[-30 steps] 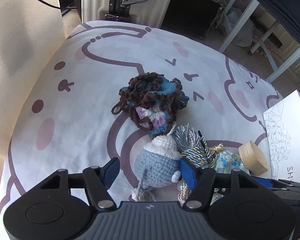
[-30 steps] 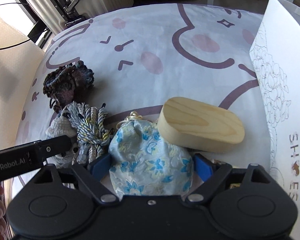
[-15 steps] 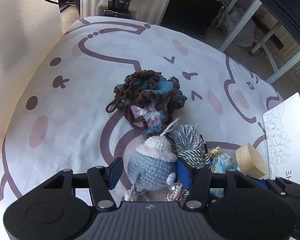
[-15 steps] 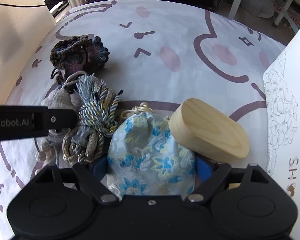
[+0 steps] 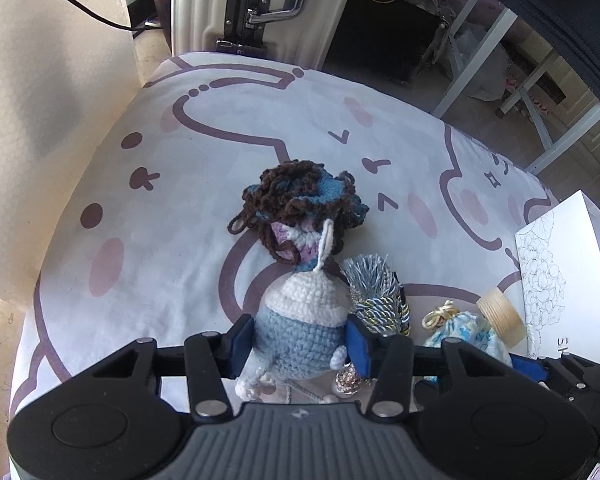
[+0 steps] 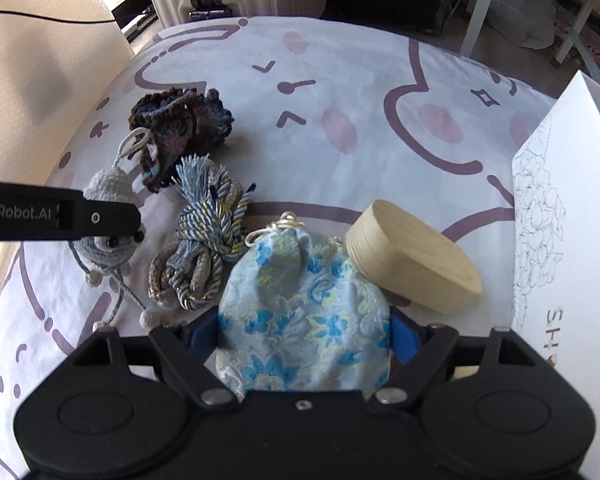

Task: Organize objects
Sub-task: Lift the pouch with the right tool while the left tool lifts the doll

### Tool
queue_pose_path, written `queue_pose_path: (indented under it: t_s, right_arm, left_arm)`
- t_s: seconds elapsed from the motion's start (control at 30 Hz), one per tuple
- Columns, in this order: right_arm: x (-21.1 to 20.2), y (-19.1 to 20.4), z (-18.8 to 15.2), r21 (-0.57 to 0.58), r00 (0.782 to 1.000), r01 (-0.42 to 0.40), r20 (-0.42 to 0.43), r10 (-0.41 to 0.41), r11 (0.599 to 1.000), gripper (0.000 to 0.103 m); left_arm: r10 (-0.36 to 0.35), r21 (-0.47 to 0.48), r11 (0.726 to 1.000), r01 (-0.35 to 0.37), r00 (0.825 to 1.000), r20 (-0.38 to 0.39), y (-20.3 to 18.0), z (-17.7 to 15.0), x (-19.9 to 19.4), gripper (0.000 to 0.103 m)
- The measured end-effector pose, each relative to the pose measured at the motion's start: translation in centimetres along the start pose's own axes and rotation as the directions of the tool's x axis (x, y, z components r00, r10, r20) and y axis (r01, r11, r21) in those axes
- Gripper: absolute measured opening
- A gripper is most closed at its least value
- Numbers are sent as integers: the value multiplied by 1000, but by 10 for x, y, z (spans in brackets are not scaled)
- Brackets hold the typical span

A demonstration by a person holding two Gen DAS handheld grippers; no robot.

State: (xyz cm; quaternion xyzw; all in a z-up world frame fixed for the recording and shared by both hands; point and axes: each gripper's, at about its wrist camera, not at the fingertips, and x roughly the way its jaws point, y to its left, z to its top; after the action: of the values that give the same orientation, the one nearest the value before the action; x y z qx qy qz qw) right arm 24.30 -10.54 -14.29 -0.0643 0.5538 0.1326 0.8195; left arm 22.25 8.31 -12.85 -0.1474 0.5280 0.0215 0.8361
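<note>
Cartoon-print bedsheet (image 5: 180,216) under us, and since a second ago our left gripper (image 5: 300,340) has squeezed in on the blue crochet doll (image 5: 300,336), jaws closing with pads touching it. Our right gripper (image 6: 304,336), pointing steeply down, clamps the floral pouch (image 6: 300,312) beside the wooden box (image 6: 412,260).
</note>
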Motion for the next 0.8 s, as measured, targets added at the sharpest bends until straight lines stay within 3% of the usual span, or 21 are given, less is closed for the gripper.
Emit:
queue_pose_path:
  t_s: [0.23,0.43,0.67,0.8]
  right_arm:
    - [-45,-10,6,51,996,-37,82,32,998,85]
    - [-85,-17,7,67,988,-61,144,51,996,85]
    - [-127,-15,-1,58,975,-65,217,51,996,85]
    - [-149,-12,-9,40,964,-65,260,52,997,85]
  left_arm:
    - [23,4,1000,-23,999,22,3,-8,-29,50]
    - [65,78,994,-73,993,98,-8,-14,-67,50]
    - [65,147,985,-89,985,157,-30,-28,-107,50]
    - [30,152,987,-59,982,185,-36,-37,-127,50]
